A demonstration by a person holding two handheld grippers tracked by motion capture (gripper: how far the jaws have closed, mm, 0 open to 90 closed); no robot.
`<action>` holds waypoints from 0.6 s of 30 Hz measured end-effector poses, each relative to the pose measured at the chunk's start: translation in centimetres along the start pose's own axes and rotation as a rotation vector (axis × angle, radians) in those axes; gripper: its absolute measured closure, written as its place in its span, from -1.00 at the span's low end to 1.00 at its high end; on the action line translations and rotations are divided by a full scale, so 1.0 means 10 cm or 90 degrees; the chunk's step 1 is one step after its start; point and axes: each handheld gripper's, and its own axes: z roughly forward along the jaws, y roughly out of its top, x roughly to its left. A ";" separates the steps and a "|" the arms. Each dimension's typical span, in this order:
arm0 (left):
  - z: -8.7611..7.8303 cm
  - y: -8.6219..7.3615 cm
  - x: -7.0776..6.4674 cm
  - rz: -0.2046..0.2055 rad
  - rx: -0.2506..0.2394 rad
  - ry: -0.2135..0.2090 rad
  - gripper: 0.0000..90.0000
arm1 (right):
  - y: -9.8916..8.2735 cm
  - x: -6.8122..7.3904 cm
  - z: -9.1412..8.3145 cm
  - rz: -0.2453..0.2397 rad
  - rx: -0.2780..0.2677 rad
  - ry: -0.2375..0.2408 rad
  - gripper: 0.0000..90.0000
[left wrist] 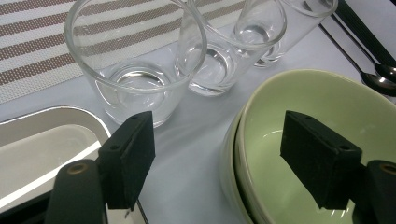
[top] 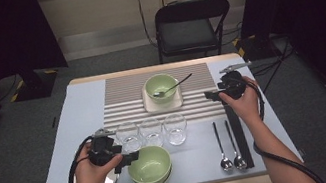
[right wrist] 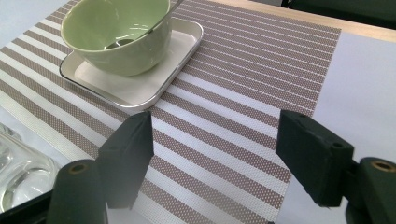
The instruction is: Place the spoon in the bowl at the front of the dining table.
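- Leftmost, the left gripper (top: 130, 159) sits at the near left of the table, its jaws spread wide and pinching nothing; in the left gripper view one jaw stands over the bare cloth, the other over the hollow of the stacked pale green ceramic bowls (left wrist: 322, 140).
- Just beside that gripper, under the hand, lies a shallow shiny metal tray (left wrist: 42, 140).
- The green bowl stack (top: 150, 166) rests near the table's front edge, just in front of a row of three clear drinking glasses (top: 152, 132).
- Farther back, a single green bowl with a dark-handled spoon in it (top: 161, 88) stands on a small white square plate (right wrist: 140, 88), on the brown-and-white striped placemat (right wrist: 233, 102).
- Right of the glasses lie two silver spoons (top: 228, 147) and black chopsticks (top: 238, 134).
- The right gripper (top: 213, 95) hovers over the placemat's right edge, jaws spread apart and holding nothing.
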 end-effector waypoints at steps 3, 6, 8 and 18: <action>0.00 0.00 0.00 0.000 0.001 0.001 -0.42 | 0.00 -0.01 0.00 0.001 0.000 0.001 -0.40; 0.00 -0.01 0.01 0.000 0.003 0.003 -0.42 | 0.00 -0.01 -0.02 0.001 -0.001 -0.001 -0.40; 0.00 0.00 0.01 -0.001 0.001 0.002 -0.42 | -0.01 -0.01 -0.03 -0.001 -0.001 0.000 -0.40; 0.00 0.00 0.01 -0.004 0.001 0.001 -0.42 | -0.04 -0.02 -0.06 0.002 0.001 -0.003 -0.40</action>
